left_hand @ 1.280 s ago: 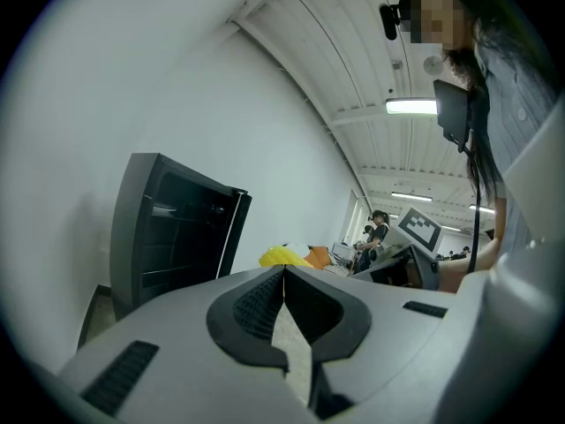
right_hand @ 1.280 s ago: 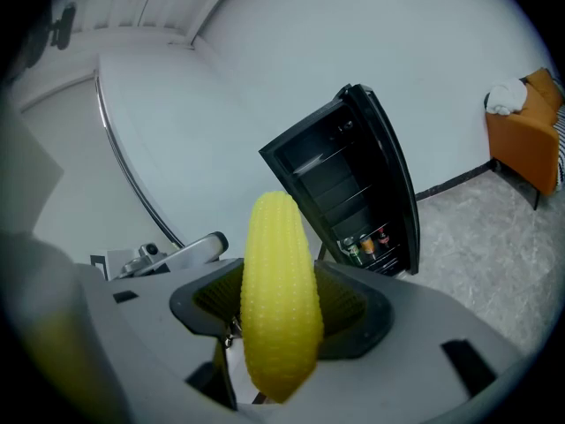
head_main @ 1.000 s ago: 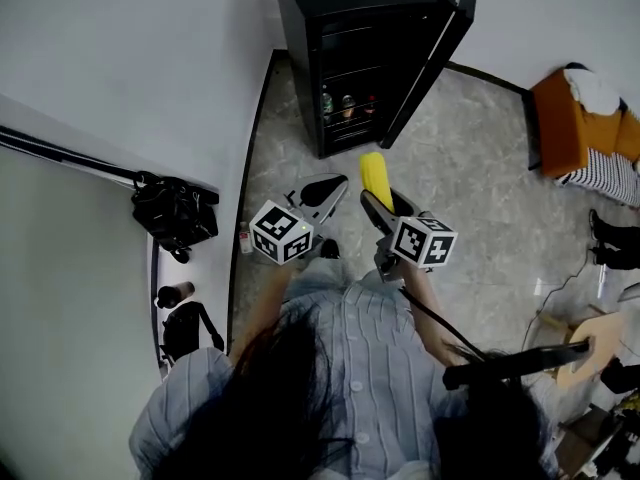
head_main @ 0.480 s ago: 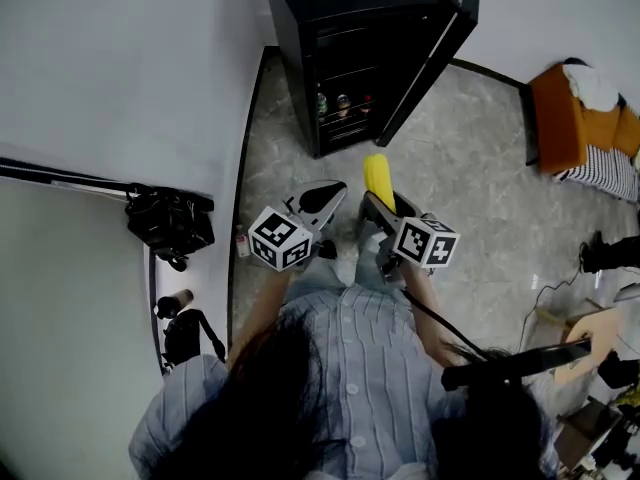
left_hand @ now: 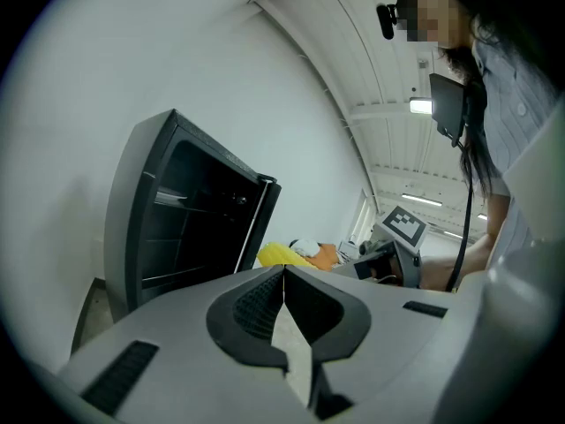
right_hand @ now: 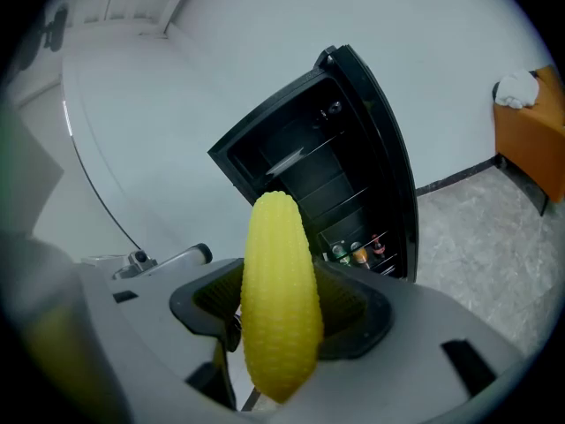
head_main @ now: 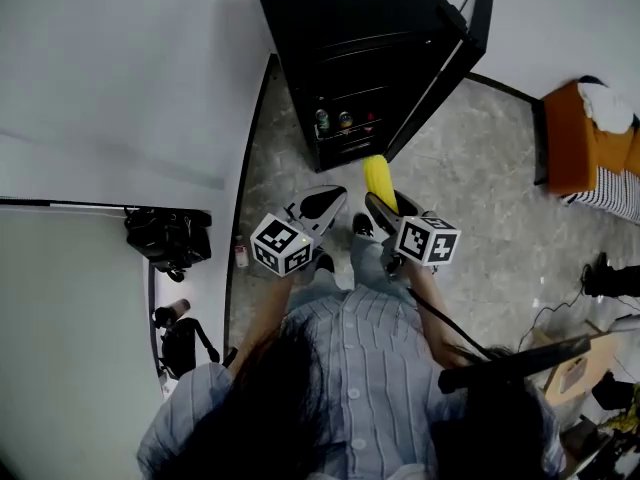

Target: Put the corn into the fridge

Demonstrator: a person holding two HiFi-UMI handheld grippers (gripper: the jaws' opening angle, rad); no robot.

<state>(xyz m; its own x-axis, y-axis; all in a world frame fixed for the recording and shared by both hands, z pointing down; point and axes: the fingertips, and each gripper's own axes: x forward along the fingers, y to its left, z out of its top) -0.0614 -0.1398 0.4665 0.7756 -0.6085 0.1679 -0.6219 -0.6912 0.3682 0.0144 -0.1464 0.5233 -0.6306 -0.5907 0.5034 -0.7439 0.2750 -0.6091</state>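
Corn clamped in my right gripper, just short of the open fridge.

My right gripper is clenched on the yellow corn cob. Its jaws press the cob's lower half from both sides, and the rounded tip stands out beyond them, pointing towards the black fridge. The cob is outside the fridge, in front of its open front and above the grey floor. The fridge door is swung wide on the side nearer my right gripper. A few small bottles or cans stand on the fridge's lowest shelf. My left gripper is in front of the fridge too, on the side away from the door, with its jaws pressed together and nothing between them. An orange seat stands well apart from the fridge, beyond the door.
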